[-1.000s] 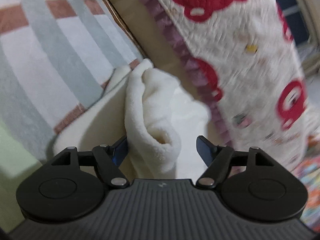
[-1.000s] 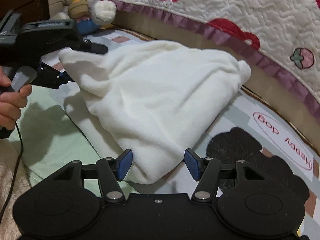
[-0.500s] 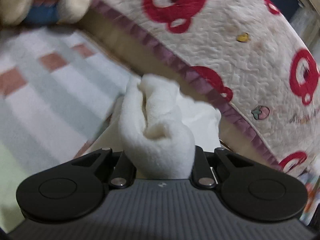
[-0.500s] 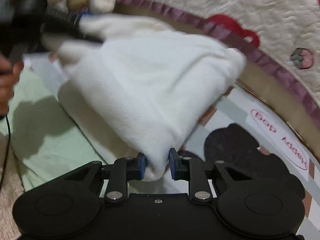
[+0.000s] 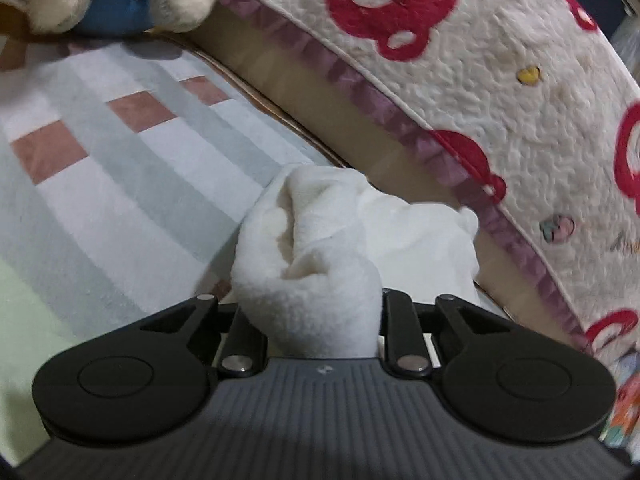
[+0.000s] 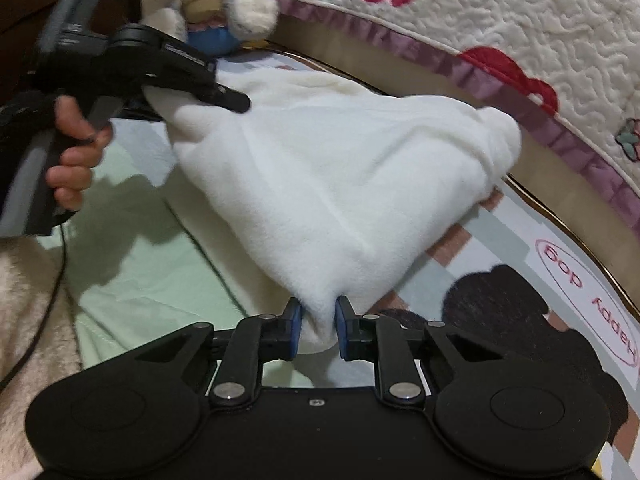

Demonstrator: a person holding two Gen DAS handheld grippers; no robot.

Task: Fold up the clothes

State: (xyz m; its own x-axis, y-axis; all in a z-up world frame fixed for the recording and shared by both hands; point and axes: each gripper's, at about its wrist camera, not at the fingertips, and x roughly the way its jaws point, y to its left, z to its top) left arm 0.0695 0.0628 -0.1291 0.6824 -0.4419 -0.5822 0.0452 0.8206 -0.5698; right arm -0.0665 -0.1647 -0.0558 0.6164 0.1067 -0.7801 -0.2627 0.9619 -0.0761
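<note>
A white fleece garment (image 6: 340,184) hangs lifted between both grippers above a striped bed cover (image 5: 120,184). My right gripper (image 6: 318,328) is shut on its near bottom corner, blue pads pinching the cloth. In the right wrist view the left gripper (image 6: 160,68) sits at upper left, held by a hand (image 6: 76,160), clamped on the garment's far corner. In the left wrist view the left gripper (image 5: 312,320) is shut on a thick bunched fold of the white garment (image 5: 316,256), which hides its fingertips.
A quilted blanket with red bear prints (image 5: 460,60) and a purple frill rises along the right. A plush toy (image 6: 224,4) sits at the far end of the bed. A pale green sheet (image 6: 140,272) lies below the garment, and a black cable (image 6: 48,304) trails at left.
Both grippers were open around the garment a second ago; both have closed on it and lifted it off the bed. The left gripper swung toward the plush toy.
</note>
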